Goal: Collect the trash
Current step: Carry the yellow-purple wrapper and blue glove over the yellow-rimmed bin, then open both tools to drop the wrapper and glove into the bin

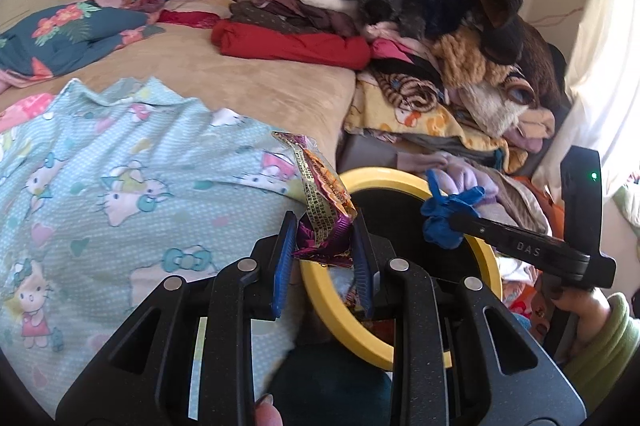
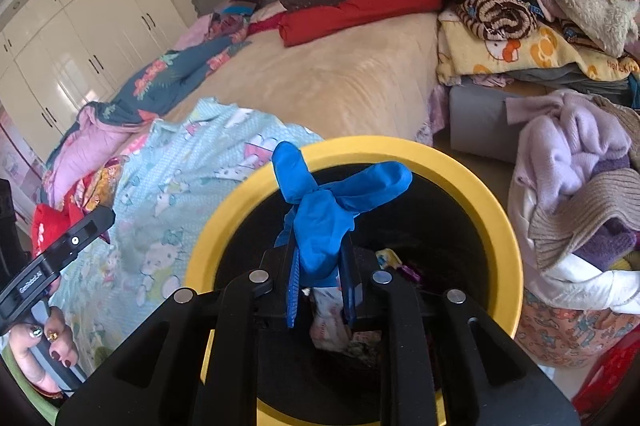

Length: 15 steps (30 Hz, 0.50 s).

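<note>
Crowding the lower part of both views, the black gripper frames hide much of what lies beneath them. In the left wrist view the left gripper (image 1: 325, 246) has its ribbed blue fingers (image 1: 282, 262) clamped on a crinkled foil snack wrapper (image 1: 324, 202), purple and orange with fine print too small to read; its top twists upward, and its lower end is lost behind the fingers. The wrapper hangs at the near rim of a round bin (image 1: 360, 180) with a smooth yellow rim and a dark inside, most of which the gripper covers here. Across the bin the right gripper (image 1: 450, 218) comes in from the right, pinching a crumpled blue rubber glove (image 1: 444, 216); a hand in a green sleeve (image 1: 584, 310) grips its handle, cut off by the edge.

From the right wrist view the right gripper's fingers (image 2: 294, 286) are closed tightly on the glove (image 2: 320, 222), whose two limp, rounded fingers flop apart over the bin's opening (image 2: 460, 162). Deep inside the bin lie bits of paper and packaging, shadowed and hard to make out. The left gripper (image 2: 102, 220) shows only partly at the left edge, its fingertips out of sight.

Beside the bin is a bed (image 2: 320, 78) under a plush tan cover, with a pale blue cartoon-print sheet (image 1: 120, 166) rumpled at its near end and a heap of fuzzy, knitted and folded clothes (image 1: 400, 10) piled at the far side.
</note>
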Each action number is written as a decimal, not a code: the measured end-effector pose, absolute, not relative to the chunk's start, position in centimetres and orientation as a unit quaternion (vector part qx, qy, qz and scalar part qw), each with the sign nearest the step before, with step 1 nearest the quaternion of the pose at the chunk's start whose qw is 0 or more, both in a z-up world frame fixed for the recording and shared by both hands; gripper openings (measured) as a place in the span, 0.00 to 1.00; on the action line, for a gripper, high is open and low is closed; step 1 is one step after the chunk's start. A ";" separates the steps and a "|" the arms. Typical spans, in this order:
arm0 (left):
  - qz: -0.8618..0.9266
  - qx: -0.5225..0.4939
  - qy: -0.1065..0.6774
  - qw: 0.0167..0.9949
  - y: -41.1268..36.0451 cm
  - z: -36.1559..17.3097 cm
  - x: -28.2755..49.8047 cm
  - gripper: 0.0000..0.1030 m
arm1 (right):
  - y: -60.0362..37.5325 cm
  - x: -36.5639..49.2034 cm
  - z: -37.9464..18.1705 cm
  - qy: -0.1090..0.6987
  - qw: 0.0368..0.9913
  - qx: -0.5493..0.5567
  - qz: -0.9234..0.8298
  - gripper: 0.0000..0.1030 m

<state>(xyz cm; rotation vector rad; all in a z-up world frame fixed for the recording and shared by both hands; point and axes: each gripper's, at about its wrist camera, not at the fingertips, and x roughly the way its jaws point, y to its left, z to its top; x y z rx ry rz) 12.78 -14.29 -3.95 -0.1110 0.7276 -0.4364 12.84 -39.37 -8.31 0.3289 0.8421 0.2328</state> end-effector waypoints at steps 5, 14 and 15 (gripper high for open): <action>-0.229 -0.038 0.359 0.904 -16.4 -4.6 12.8 0.20 | -40.2 12.9 -9.0 0.417 0.886 0.171 0.104 0.24; -0.251 -0.013 0.378 0.891 -19.8 -6.3 13.6 0.20 | -41.8 12.8 -8.9 0.417 0.885 0.185 0.091 0.46; -0.254 -0.009 0.381 0.889 -20.1 -6.4 13.7 0.23 | -41.9 12.7 -8.8 0.416 0.886 0.184 0.090 0.50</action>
